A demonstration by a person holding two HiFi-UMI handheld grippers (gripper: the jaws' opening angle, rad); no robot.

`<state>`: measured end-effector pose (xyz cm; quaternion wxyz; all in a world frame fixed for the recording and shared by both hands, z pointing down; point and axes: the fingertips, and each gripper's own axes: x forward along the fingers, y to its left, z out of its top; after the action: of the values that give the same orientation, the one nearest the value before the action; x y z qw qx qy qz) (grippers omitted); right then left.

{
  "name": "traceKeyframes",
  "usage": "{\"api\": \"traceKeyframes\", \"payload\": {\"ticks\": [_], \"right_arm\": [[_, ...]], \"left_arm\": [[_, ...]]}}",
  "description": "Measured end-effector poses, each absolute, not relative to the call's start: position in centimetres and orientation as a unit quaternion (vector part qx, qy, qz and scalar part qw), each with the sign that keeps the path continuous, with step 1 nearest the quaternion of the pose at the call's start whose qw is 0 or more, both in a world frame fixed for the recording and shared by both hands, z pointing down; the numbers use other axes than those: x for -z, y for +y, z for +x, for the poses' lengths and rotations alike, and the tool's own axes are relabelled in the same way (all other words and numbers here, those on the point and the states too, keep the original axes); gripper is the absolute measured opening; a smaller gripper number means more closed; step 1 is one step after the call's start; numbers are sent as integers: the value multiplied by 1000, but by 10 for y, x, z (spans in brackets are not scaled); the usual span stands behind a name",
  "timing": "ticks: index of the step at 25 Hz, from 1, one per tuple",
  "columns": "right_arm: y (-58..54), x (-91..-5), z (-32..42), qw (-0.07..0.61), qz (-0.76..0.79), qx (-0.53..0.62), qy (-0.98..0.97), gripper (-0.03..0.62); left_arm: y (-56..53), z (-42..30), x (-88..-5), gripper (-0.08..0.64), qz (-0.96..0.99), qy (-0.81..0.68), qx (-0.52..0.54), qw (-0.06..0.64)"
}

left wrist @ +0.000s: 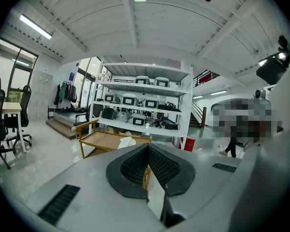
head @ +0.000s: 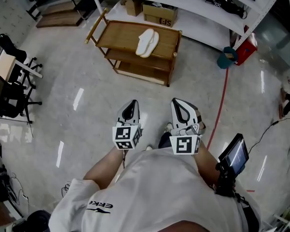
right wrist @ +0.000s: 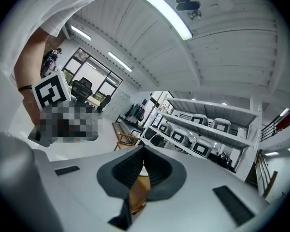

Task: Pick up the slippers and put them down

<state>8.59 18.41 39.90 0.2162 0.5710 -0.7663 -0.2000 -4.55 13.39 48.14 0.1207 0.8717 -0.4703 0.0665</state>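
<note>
A pair of white slippers (head: 147, 42) lies side by side on the top shelf of a wooden cart (head: 117, 34), across the floor ahead of me. In the left gripper view the slippers (left wrist: 127, 141) show as a pale shape on the cart (left wrist: 102, 139). My left gripper (head: 130, 109) is held at waist height, well short of the cart, jaws shut with nothing between them. My right gripper (head: 182, 109) hangs beside it, also shut and empty. In the right gripper view the cart (right wrist: 126, 138) is small and partly hidden behind the jaws.
A white shelving rack (head: 193, 6) with boxes and equipment stands behind the cart. Office chairs and a desk (head: 9, 81) are at the left. A red line (head: 221, 100) runs along the floor at the right, near a teal bin (head: 228, 57). Another person stands at the far right of the left gripper view.
</note>
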Motion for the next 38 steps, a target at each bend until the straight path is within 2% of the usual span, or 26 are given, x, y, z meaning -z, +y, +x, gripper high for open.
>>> {"api": "traceKeyframes", "payload": {"ticks": [10,30,38], "right_arm": [[105,-415,148,206,543,180,-794,5],[8,-447,179,235,519,148,-808,5],[-57,-461,172,264,523,123,-801,5]], "left_arm": [[59,9,-498,3,853,-498,-100,115],[-59,23,-579,9,792,-525,-67,304],[-128,19,-619,67,775,-501,-59,382]]}}
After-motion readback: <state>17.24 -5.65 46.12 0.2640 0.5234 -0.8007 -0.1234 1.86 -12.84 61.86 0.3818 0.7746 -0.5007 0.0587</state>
